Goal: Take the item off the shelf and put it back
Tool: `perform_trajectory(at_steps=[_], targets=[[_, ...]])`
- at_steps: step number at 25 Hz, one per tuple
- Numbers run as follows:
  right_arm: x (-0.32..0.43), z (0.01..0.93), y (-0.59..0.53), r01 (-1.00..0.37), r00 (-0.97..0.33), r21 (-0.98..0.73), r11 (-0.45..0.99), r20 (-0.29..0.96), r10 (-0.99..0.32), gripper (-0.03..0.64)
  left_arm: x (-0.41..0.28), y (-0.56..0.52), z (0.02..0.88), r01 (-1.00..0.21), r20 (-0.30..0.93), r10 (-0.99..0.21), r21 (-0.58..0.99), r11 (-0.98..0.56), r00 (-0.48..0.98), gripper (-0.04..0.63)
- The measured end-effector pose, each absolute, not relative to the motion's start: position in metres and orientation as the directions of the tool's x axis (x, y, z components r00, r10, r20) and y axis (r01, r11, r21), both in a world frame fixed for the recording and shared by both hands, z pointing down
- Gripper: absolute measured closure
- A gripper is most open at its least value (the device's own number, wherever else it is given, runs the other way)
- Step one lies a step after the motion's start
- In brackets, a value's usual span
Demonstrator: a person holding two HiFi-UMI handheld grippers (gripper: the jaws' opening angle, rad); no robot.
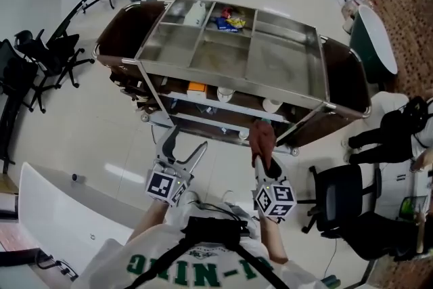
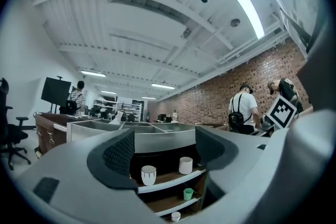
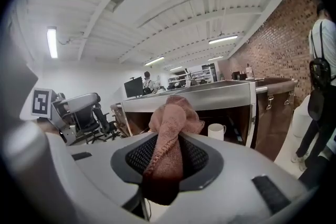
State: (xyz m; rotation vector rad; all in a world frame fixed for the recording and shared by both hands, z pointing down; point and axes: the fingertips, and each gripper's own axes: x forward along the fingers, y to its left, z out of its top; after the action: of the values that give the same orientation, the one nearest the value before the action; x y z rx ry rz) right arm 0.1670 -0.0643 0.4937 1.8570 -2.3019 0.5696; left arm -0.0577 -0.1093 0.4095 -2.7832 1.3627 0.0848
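A pinkish-brown knitted cloth (image 1: pixel 262 140) hangs bunched between the jaws of my right gripper (image 1: pixel 263 159), which is shut on it just in front of the steel cart (image 1: pixel 284 64). In the right gripper view the cloth (image 3: pixel 170 131) fills the gap between the pads (image 3: pixel 195 157), with a white mug (image 3: pixel 216 131) on the shelf behind. My left gripper (image 1: pixel 188 140) is open and holds nothing, held in front of the cart's lower shelves (image 1: pixel 203 107). Through its jaws I see two white cups (image 2: pixel 148 174) (image 2: pixel 185 165) on one shelf and a green cup (image 2: pixel 188 194) below.
The cart's top tray holds a white bottle (image 1: pixel 196 12) and coloured packets (image 1: pixel 227 22). Brown bags hang at both of its ends (image 1: pixel 348 81). Black office chairs stand left (image 1: pixel 40 57) and right (image 1: pixel 345 203). A white table (image 1: pixel 61 227) is at the lower left. People stand nearby (image 2: pixel 244 108).
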Motion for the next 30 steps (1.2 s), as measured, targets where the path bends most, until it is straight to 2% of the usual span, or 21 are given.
perform_trajectory(at_steps=[12, 18, 25, 27, 28, 29, 30], targets=[[0.182, 0.604, -0.18, -0.972, -0.221, -0.168, 0.163, 0.43, -0.875, 0.486, -0.09, -0.103, 0.418, -0.861, -0.017, -0.861, -0.012, -0.509, 0.509, 0.251], [0.194, 0.672, -0.26, -0.977, -0.201, -0.168, 0.131, 0.519, -0.831, 0.479, -0.091, -0.097, 0.409, -0.892, 0.031, -0.892, 0.054, -0.449, 0.451, 0.25], [0.206, 0.723, -0.323, -0.986, -0.157, -0.135, 0.094, 0.599, -0.785, 0.46, -0.128, -0.088, 0.447, -0.943, 0.091, -0.939, 0.01, -0.333, 0.332, 0.25], [0.205, 0.725, -0.335, -0.987, -0.158, -0.124, 0.105, 0.594, -0.789, 0.41, -0.127, -0.089, 0.443, -0.947, 0.099, -0.942, 0.031, -0.32, 0.321, 0.25], [0.205, 0.726, -0.34, -0.986, -0.162, -0.129, 0.105, 0.587, -0.793, 0.333, -0.123, -0.09, 0.439, -0.946, 0.107, -0.941, 0.049, -0.319, 0.323, 0.25], [0.207, 0.727, -0.343, -0.984, -0.168, -0.144, 0.103, 0.58, -0.797, 0.204, -0.119, -0.091, 0.435, -0.946, 0.113, -0.939, 0.064, -0.319, 0.325, 0.25], [0.208, 0.728, -0.344, -0.981, -0.178, -0.165, 0.1, 0.571, -0.802, 0.186, -0.117, -0.092, 0.435, -0.945, 0.116, -0.938, 0.072, -0.319, 0.326, 0.25]])
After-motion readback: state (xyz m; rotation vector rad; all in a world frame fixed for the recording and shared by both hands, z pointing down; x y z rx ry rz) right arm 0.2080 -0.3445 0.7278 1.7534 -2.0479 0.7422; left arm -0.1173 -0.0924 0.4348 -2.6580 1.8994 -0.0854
